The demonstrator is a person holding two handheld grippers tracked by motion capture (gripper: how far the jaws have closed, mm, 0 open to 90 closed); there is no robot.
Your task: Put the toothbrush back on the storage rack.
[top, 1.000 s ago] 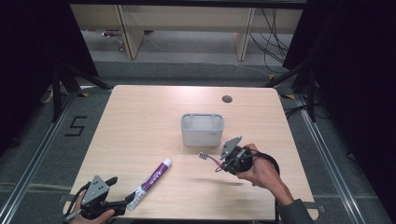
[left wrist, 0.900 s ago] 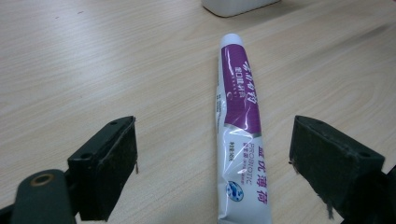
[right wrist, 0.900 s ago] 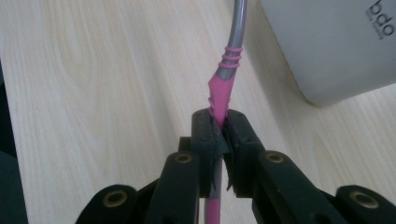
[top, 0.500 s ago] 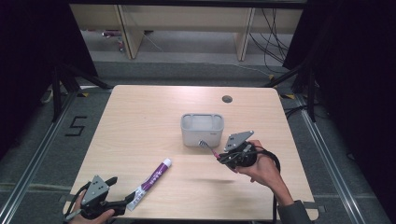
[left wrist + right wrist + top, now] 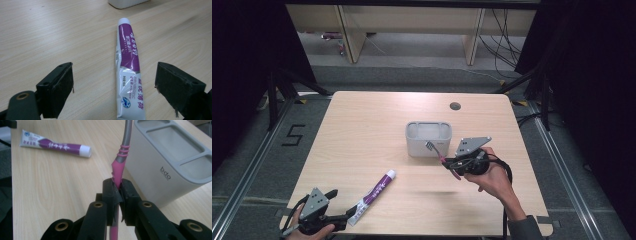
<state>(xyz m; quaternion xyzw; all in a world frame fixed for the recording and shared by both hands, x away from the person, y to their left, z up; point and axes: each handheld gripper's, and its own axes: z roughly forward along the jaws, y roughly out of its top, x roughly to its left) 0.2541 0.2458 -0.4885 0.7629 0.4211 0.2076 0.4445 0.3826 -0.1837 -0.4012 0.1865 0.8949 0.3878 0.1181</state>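
looking down from the high view, we note a pale wooden table (image 5: 362, 130) with rounded corners and a small dark round grommet hole (image 5: 455, 106) near its far edge. it stands on grey carpet with metal floor rails at either side; a black "5" marking (image 5: 293, 135) lies on the floor to the left. beyond the far edge we see light wood shelving legs and loose cables, with black curtains on both sides.

compared with a second ago, the right gripper (image 5: 448, 163) has risen and swung toward the holder, and the brush head, then low near the table, now sits at the front rim of the holder. the left gripper (image 5: 343, 218) has stayed where it was at the near left corner, and the tube has not shifted.

the right gripper's jaws are clamped tight on the pink-handled toothbrush with a grey neck (image 5: 121, 160), which we see rising from between the pads in the right gripper view, just beside the holder's wall. the grey and white rectangular plastic toothbrush holder (image 5: 428, 138) stands mid-table, its top divided into compartments; we cannot tell which one the head is over.

the left gripper's jaws stand wide, and the white and purple toothpaste tube (image 5: 128, 72) lies flat on the table between them, untouched by either pad, its cap end pointing toward the holder. bare wood lies between tube and holder.
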